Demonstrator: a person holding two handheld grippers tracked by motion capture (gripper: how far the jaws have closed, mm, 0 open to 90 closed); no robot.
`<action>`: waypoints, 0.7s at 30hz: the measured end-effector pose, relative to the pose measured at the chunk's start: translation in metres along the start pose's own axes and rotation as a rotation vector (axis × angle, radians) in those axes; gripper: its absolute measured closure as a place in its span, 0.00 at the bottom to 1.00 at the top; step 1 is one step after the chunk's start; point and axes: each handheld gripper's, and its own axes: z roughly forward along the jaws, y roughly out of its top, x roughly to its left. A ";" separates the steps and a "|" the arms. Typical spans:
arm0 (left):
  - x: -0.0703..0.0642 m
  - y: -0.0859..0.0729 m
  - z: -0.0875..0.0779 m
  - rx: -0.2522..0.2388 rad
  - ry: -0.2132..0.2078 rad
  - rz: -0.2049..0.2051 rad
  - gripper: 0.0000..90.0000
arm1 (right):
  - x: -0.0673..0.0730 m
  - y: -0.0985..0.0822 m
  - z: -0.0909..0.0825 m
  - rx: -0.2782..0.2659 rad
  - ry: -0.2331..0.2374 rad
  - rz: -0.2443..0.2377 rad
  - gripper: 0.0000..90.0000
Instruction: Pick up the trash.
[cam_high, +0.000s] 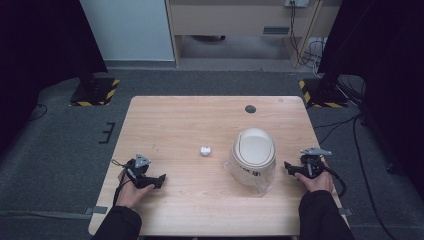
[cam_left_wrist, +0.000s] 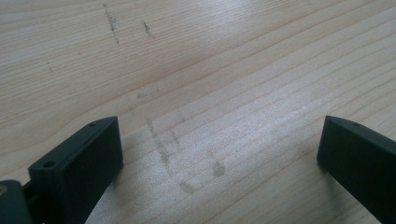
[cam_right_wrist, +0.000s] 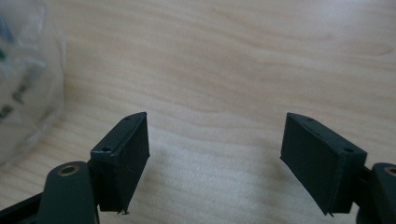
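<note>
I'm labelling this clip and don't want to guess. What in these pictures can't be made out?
- Small white object, high view: too small to tell what it is.
- Print on the white bin, high view: too small and veiled by its clear plastic bag.
- Bin's inside, high view: closed off by its lid.
- Bag's print, right gripper view: blurred, cut by the left edge.
- Dark round spot on the table: hole or mark, unclear.

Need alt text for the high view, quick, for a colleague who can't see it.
A person's two hands rest open grippers, left and right, on a wooden table. Between them sit a small white crumpled object and a white domed container in clear plastic.
</note>
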 end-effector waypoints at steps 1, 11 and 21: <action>0.000 0.000 0.000 0.000 0.000 0.000 0.00 | -0.001 0.001 -0.002 -0.016 -0.004 0.000 0.26; 0.000 0.000 0.000 0.000 0.001 -0.002 0.00 | 0.002 0.013 -0.021 -0.140 0.014 0.048 0.23; 0.000 0.000 0.000 0.000 0.001 -0.002 0.00 | 0.005 0.027 -0.040 -0.242 0.033 0.081 0.22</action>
